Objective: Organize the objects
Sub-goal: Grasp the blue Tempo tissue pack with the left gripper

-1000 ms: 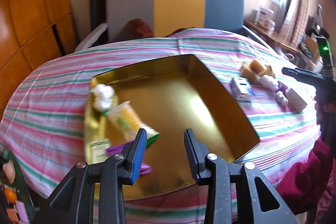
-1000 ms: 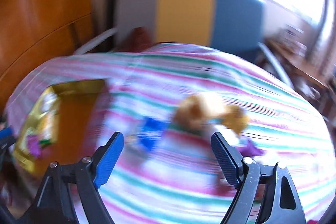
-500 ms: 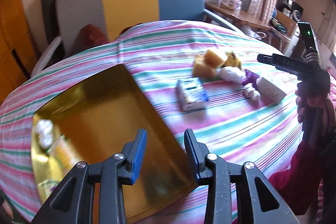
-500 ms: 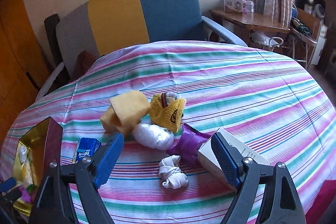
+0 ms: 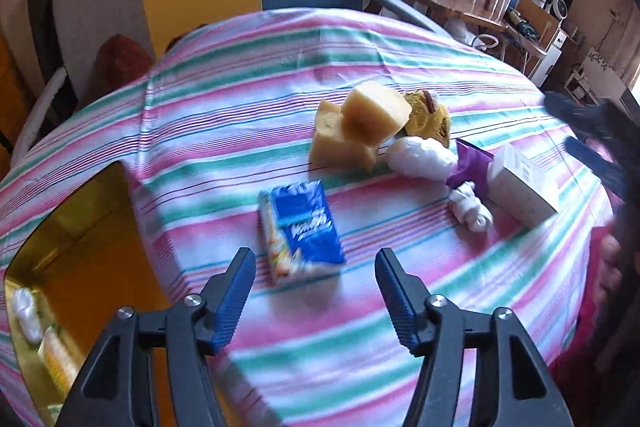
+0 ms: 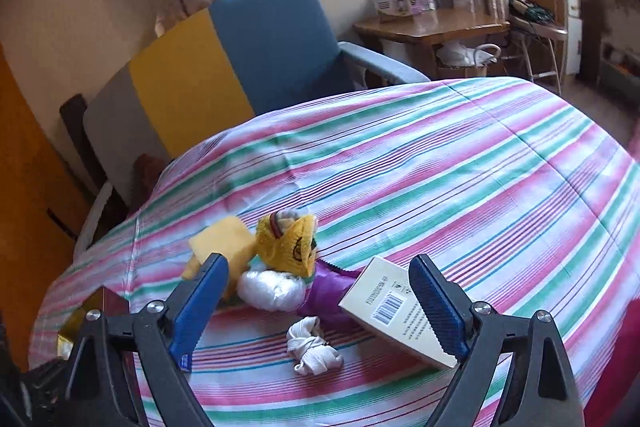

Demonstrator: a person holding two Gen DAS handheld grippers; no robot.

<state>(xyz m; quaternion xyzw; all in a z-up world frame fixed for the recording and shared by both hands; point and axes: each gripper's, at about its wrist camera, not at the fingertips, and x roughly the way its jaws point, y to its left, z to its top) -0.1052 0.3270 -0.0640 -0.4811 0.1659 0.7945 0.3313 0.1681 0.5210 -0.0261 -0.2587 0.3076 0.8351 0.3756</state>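
My left gripper (image 5: 314,259) hovers low over the striped cloth, its jaws opening, with the near end of a blue tissue pack (image 5: 304,227) lying between the fingertips, untouched. Beyond it sits a cluster: yellow sponges (image 5: 360,131), a yellow knitted pouch (image 5: 430,119), a white plastic ball (image 5: 420,157), a purple packet (image 5: 470,163), a knotted white cloth (image 5: 468,207) and a white carton (image 5: 520,183). My right gripper (image 6: 318,265) is over that cluster, jaws opening wide and gripping nothing; the knotted cloth (image 6: 312,347) and carton (image 6: 384,303) lie under it.
The gold box (image 5: 92,267) stands at the table's left, holding a white bundle and a yellow packet. A grey, yellow and blue chair (image 6: 240,67) stands behind the table. A wooden side table (image 6: 432,27) is at the back right. A red sleeve shows at the table's right edge.
My left gripper swung right, from above the gold box to the blue tissue pack, and its jaws spread. The right gripper turned onto the cluster, came closer, and widened slightly.
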